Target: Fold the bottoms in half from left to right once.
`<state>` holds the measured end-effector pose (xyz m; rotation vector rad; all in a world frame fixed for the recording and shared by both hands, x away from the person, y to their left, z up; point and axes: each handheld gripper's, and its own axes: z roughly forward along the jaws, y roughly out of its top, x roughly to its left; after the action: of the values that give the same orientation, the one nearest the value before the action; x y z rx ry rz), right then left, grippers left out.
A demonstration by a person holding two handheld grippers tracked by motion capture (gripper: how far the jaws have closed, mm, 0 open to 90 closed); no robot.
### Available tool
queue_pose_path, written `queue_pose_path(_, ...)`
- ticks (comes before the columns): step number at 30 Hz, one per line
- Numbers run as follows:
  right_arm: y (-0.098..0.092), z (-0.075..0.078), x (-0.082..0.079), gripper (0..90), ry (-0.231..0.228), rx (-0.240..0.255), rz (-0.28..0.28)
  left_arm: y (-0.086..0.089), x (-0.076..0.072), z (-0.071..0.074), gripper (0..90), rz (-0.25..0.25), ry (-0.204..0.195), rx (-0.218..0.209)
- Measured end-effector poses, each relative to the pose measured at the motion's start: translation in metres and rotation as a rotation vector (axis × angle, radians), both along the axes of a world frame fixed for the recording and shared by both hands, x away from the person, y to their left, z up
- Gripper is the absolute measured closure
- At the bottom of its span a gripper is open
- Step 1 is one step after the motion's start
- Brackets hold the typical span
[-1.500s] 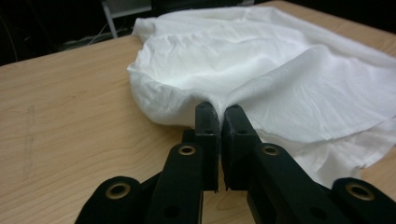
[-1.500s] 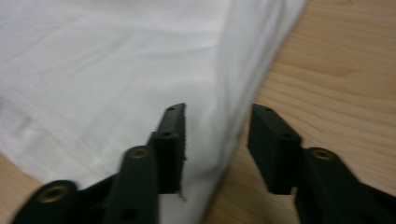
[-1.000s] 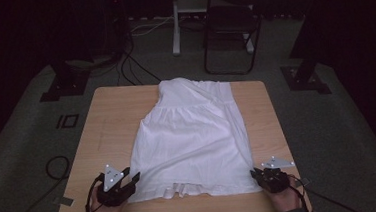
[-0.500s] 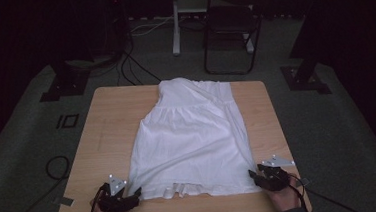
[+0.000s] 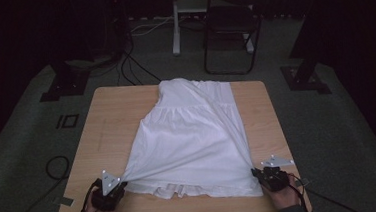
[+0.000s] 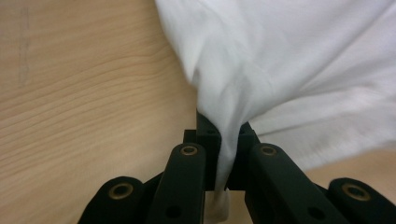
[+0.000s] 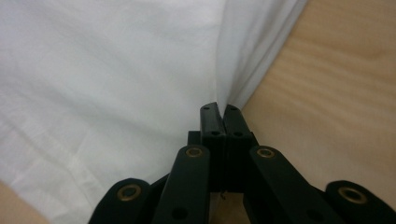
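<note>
We hold a gripper in each hand at the near edge of the wooden table (image 5: pixel 111 116), with the white dress (image 5: pixel 191 141) spread out ahead of both tools.

Our left gripper (image 5: pixel 112 187) has just been closing, and its jaws are now pressed together on the dress: in the left gripper view a bunched fold of the white dress (image 6: pixel 289 70) runs down between the left gripper (image 6: pixel 227 140) tips and comes out again just behind them. From that pinch the cloth fans out ahead and to the tool's right, drawn into taut creases; bare tabletop (image 6: pixel 79 93) lies to the tool's left.

Our right gripper (image 5: pixel 261 173) has also just been closing. In the right gripper view the tips of the right gripper (image 7: pixel 218 114) meet with a thin edge of the dress (image 7: pixel 93 70) caught between them, so it pinches the hem corner there. The cloth stretches away ahead and to this tool's left, while the tabletop (image 7: pixel 336 93) shows to its right.

From the high view, the dress lies flat between and beyond the two tools, its narrow top end at the far side of the table and its ruffled hem nearest us, stretched between the two pinched corners. A dark chair (image 5: pixel 231 38) stands on the floor well beyond the table.
</note>
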<state>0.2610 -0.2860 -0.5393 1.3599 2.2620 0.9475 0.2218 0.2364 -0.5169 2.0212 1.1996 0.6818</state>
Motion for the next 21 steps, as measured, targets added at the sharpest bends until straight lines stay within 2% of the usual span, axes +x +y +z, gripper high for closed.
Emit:
queue_pose_path(1,-0.004,0.0,-0.006,89.5,0.003,0.006,-0.007,0.0,-0.018,0.004,87.7,-0.02,-0.018,-0.003)
queue_pose_path(3,-0.008,0.0,-0.014,89.5,-0.001,-0.003,-0.012,-0.001,-0.03,0.007,87.8,-0.029,-0.021,-0.012)
queue_pose_path(4,-0.008,0.0,-0.014,89.5,-0.001,-0.003,-0.012,-0.001,-0.03,0.007,87.8,-0.029,-0.021,-0.012)
queue_pose_path(5,-0.011,0.0,-0.024,89.5,0.003,-0.01,-0.014,-0.003,-0.043,0.008,87.8,-0.037,-0.023,-0.017)
queue_pose_path(6,-0.012,0.001,-0.028,89.5,0.004,-0.013,-0.016,-0.004,-0.048,0.008,87.8,-0.04,-0.02,-0.011)
queue_pose_path(7,-0.013,0.001,-0.032,89.5,0.005,-0.017,-0.016,-0.004,-0.048,0.008,87.8,-0.04,-0.02,-0.011)
queue_pose_path(8,-0.014,0.001,-0.036,89.5,0.007,-0.021,-0.016,-0.008,-0.055,0.006,87.8,-0.059,-0.002,0.005)
queue_pose_path(10,-0.016,0.001,-0.039,89.5,0.009,-0.024,-0.02,-0.009,-0.057,0.006,87.6,-0.065,0.007,0.0)
queue_pose_path(11,-0.018,0.002,-0.044,89.3,0.015,-0.021,-0.028,-0.01,-0.055,0.006,85.8,-0.086,0.024,-0.002)
queue_pose_path(12,-0.018,0.001,-0.045,88.9,0.012,-0.018,-0.028,-0.009,-0.054,0.007,80.8,-0.087,0.009,-0.015)
queue_pose_path(13,-0.018,0.001,-0.045,88.9,0.012,-0.018,-0.028,-0.009,-0.054,0.007,68.0,-0.087,0.009,-0.015)
queue_pose_path(14,-0.018,0.001,-0.044,85.9,0.012,-0.009,-0.027,-0.007,-0.053,0.009,68.0,-0.088,-0.007,-0.038)
queue_pose_path(15,-0.018,0.001,-0.042,76.7,0.009,0.001,-0.027,-0.004,-0.053,0.011,57.9,-0.093,-0.016,-0.063)
queue_pose_path(16,-0.017,0.004,-0.038,61.2,-0.019,0.02,-0.024,0.002,-0.054,0.019,47.4,-0.099,-0.048,-0.122)
queue_pose_path(17,-0.017,0.004,-0.038,61.2,-0.019,0.02,-0.024,0.002,-0.054,0.019,44.5,-0.099,-0.048,-0.122)
queue_pose_path(18,-0.017,0.011,-0.034,52.1,-0.049,0.038,-0.02,0.009,-0.055,0.03,41.7,-0.117,-0.086,-0.166)
queue_pose_path(19,-0.017,0.011,-0.034,52.1,-0.049,0.038,-0.02,0.009,-0.055,0.03,39.5,-0.117,-0.086,-0.166)
queue_pose_path(21,-0.015,0.024,-0.025,48.2,-0.094,0.058,-0.008,0.014,-0.05,0.042,38.4,-0.11,-0.141,-0.179)
